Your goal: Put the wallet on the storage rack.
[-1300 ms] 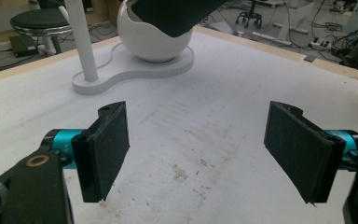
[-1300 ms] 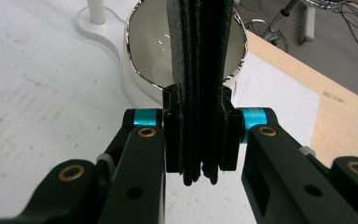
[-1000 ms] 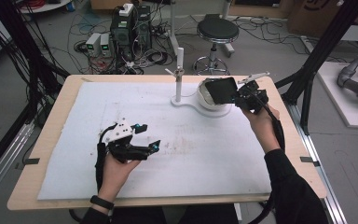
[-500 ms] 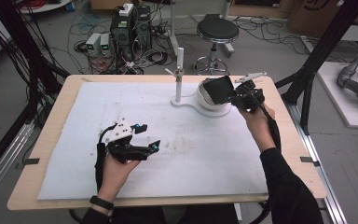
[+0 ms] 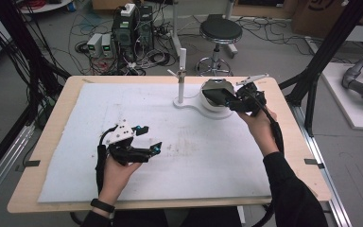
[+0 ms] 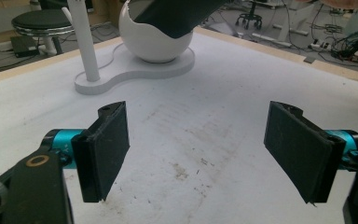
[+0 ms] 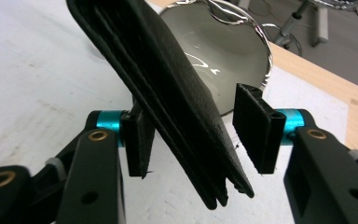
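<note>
Right gripper view: right gripper [image 7: 196, 135] jaws just opened, black wallet [image 7: 168, 93] between them at centre frame, leaning on the left pad only

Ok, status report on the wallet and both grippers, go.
Right gripper jaws just opening, wallet between them, leaning on one pad, propped in white bowl. Left gripper open, empty, over the mat. Nothing in the way.

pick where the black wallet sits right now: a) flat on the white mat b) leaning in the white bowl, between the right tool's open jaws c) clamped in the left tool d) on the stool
b: the black wallet leans tilted in the white bowl, with a gap to one pad of the right tool, whose jaws have just been opening.
</note>
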`<state>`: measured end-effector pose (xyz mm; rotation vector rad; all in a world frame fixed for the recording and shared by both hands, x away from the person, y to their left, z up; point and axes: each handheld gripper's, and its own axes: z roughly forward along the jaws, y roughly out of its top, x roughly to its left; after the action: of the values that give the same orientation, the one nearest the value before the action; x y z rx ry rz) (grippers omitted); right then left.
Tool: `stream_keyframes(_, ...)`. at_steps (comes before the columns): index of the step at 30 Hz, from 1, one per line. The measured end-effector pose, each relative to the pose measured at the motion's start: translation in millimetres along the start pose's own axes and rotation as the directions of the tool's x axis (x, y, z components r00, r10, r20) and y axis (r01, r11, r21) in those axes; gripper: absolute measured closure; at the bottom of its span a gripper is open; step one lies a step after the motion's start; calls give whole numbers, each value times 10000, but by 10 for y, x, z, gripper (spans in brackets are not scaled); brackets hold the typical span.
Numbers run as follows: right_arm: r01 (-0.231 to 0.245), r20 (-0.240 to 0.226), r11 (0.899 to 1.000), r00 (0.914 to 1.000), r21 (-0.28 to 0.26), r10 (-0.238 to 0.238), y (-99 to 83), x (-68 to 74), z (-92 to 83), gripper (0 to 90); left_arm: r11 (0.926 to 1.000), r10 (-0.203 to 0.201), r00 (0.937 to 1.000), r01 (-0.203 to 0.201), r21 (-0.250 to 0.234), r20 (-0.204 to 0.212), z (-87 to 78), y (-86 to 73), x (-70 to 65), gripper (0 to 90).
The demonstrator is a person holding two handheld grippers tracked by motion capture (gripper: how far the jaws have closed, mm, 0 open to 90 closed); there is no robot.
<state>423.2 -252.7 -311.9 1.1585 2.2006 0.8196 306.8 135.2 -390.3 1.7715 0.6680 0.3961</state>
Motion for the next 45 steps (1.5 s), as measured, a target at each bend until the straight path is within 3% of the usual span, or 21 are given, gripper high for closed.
stream_keyframes(6, 320, -381, 9992, 9987, -241, -329, -30, 49, -87, 451, 10000, 6, 10000, -6, 20, 8, 2, 1, -3, 221)
stream_keyframes(8, 146, -654, 9983, 9977, -565, -183, -84, 64, -107, 449, 10000, 8, 10000, -8, 13, 4, 0, 1, -4, 221)
stream_keyframes(16, -381, -1160, 9947, 9929, -955, 269, -291, 30, -160, 412, 10000, -23, 10000, 23, 25, -24, 12, -2, -1, 221)
stream_keyframes(23, -506, -1235, 9897, 9918, -1338, 340, -350, 22, -318, 395, 10000, -25, 10000, 25, 20, -52, 13, -2, -2, 221)
stream_keyframes(30, -642, -1207, 9854, 9917, -1578, 453, -485, 19, -370, 392, 10000, -10, 10000, 10, -6, -58, 6, 0, 1, 221)
stream_keyframes(39, -1175, -1217, 9684, 9883, -2201, 922, -784, -30, -528, 357, 10000, -8, 9999, 9, 15, -173, -34, 8, 31, 221)
stream_keyframes(45, -1674, -1190, 9583, 9826, -2316, 1429, -1040, -71, -582, 315, 9998, -157, 9993, 154, -98, -346, -120, 8, 88, 221)
